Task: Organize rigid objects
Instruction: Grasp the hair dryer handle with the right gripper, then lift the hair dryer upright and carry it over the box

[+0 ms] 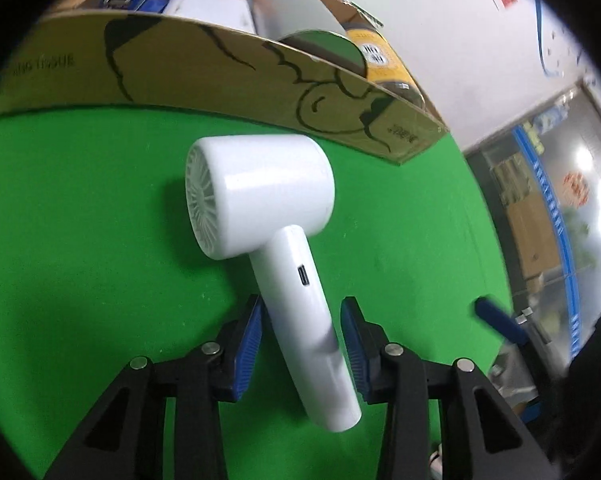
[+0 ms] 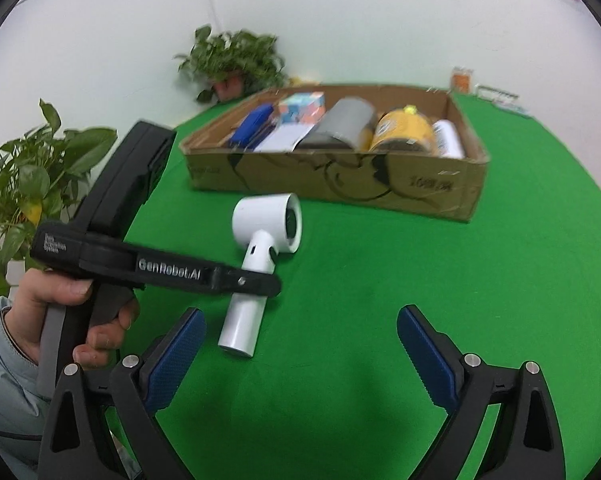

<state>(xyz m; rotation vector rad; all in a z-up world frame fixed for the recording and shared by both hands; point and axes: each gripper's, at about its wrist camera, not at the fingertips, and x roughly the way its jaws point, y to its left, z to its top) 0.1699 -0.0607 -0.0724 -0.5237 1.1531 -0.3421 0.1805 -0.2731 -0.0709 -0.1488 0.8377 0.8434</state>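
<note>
A white hair dryer [image 1: 260, 196] lies on the green table, head toward a cardboard box [image 1: 220, 80]. My left gripper [image 1: 300, 304] straddles its handle: the left pad touches it, and a thin strip of green shows beside the right pad. From the right wrist view, the left gripper [image 2: 256, 282], held by a hand, crosses the hair dryer [image 2: 266, 220] at mid-handle. My right gripper [image 2: 300, 316] stands open over bare cloth, just right of the handle's end, holding nothing. The box [image 2: 340, 184] sits behind the dryer.
The box holds a blue stapler [image 2: 252, 124], a colour cube [image 2: 300, 106], a grey roll [image 2: 340, 124], a yellow jar [image 2: 404, 130] and a white bottle [image 2: 446, 140]. Potted plants [image 2: 232, 60] stand at the back and at the left edge [image 2: 28, 184]. Small items [image 2: 464, 78] lie back right.
</note>
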